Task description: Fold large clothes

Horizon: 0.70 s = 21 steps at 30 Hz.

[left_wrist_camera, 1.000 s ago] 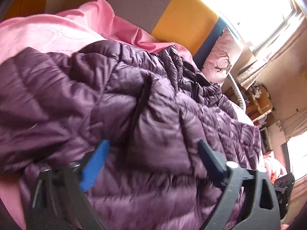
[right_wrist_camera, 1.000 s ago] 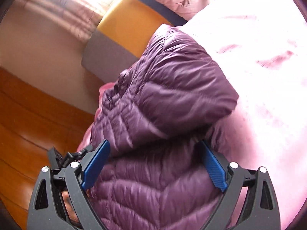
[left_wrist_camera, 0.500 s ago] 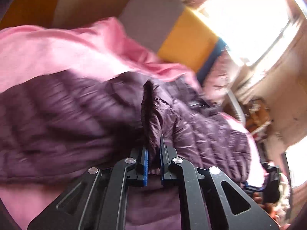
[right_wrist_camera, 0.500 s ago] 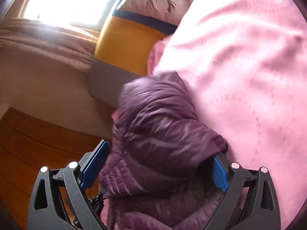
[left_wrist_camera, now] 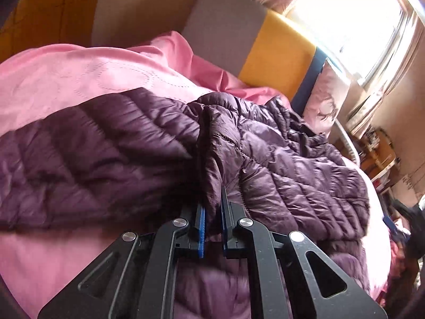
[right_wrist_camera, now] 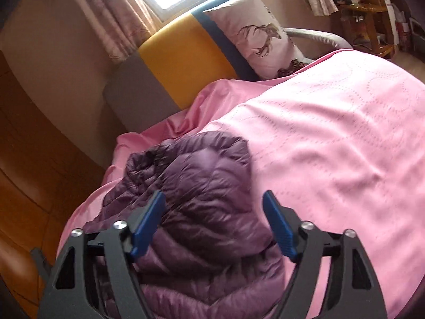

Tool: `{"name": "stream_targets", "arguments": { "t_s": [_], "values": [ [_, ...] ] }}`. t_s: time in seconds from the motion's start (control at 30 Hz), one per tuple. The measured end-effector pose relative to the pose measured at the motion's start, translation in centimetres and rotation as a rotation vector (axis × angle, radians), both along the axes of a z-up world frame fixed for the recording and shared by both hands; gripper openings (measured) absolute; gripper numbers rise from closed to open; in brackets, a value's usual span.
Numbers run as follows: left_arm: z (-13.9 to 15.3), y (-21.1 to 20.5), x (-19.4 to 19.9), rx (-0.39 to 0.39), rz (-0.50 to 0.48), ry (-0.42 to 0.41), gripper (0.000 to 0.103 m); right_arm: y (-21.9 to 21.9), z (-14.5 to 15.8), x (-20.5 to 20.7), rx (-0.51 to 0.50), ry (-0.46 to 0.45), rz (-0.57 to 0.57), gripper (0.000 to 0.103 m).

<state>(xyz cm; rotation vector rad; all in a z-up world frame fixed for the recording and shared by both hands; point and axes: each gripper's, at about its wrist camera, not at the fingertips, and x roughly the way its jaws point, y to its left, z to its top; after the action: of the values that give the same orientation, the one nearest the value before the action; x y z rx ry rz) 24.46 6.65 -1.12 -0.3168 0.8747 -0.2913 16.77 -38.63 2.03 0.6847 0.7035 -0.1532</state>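
A dark purple quilted puffer jacket [left_wrist_camera: 279, 159] lies spread on a pink bedspread [left_wrist_camera: 79, 79]. My left gripper [left_wrist_camera: 212, 212] is shut on a raised fold of the jacket's edge and pinches it between the blue pads. In the right wrist view the jacket [right_wrist_camera: 199, 186] lies bunched on the bedspread [right_wrist_camera: 332, 133]. My right gripper [right_wrist_camera: 215, 210] is open just above the jacket, with fabric showing between the pads but not held.
A grey, yellow and blue headboard [right_wrist_camera: 186, 53] and a deer-print pillow [right_wrist_camera: 260, 42] stand at the bed's far end. A wooden wall panel [right_wrist_camera: 26, 159] runs along the left. A cluttered wooden shelf [right_wrist_camera: 372, 13] stands beyond the bed.
My left gripper closed on a jacket fold and lifted it. My right gripper pulled back and rose, staying open, its jaws a little narrower; more bedspread shows.
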Motion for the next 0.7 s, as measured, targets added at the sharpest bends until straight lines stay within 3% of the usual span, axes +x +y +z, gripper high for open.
{"name": "stream_targets", "arguments": {
  "t_s": [0.1, 0.17, 0.27, 0.3, 0.4, 0.43, 0.5, 0.53, 0.63, 0.7],
  "values": [
    [-0.2, 0.4, -1.7, 0.012, -0.034, 0.008, 0.008, -1.4, -1.3, 4.3, -0.047, 0.082, -0.003, 0.043],
    [-0.6, 0.3, -2.3, 0.032, -0.046, 0.012, 0.008, -1.1, -2.0, 7.0, -0.117, 0.161, 0.037, 0.038],
    [-1.2, 0.5, -2.7, 0.034, -0.041, 0.024, 0.008, 0.0, -4.3, 11.2, -0.179, 0.261, 0.129, 0.039],
    [-1.4, 0.6, -2.9, 0.035, -0.04, 0.028, 0.008, 0.4, -5.2, 12.1, -0.216, 0.299, 0.141, 0.047],
    [-2.2, 1.2, -3.5, 0.016, -0.034, 0.047, 0.008, 1.6, -7.4, 13.0, -0.289, 0.364, 0.186, 0.039],
    [-2.3, 1.4, -3.8, 0.01, -0.035, 0.048, 0.008, 1.9, -7.8, 13.0, -0.315, 0.36, 0.201, 0.035],
    [-2.1, 1.0, -4.0, 0.016, -0.04, 0.038, 0.008, 2.0, -7.6, 12.2, -0.358, 0.334, 0.2, 0.012],
    [-1.8, 0.8, -4.0, 0.017, -0.045, 0.031, 0.008, 1.5, -7.0, 11.4, -0.36, 0.308, 0.176, 0.008],
    [-0.1, -0.3, -3.5, 0.003, -0.085, -0.019, 0.008, -1.5, -5.5, 8.4, -0.299, 0.227, 0.039, 0.006],
    [0.9, -2.3, -2.5, 0.04, -0.124, -0.057, 0.008, -3.9, -6.4, 7.6, -0.259, 0.262, -0.042, 0.002]
  ]
}}
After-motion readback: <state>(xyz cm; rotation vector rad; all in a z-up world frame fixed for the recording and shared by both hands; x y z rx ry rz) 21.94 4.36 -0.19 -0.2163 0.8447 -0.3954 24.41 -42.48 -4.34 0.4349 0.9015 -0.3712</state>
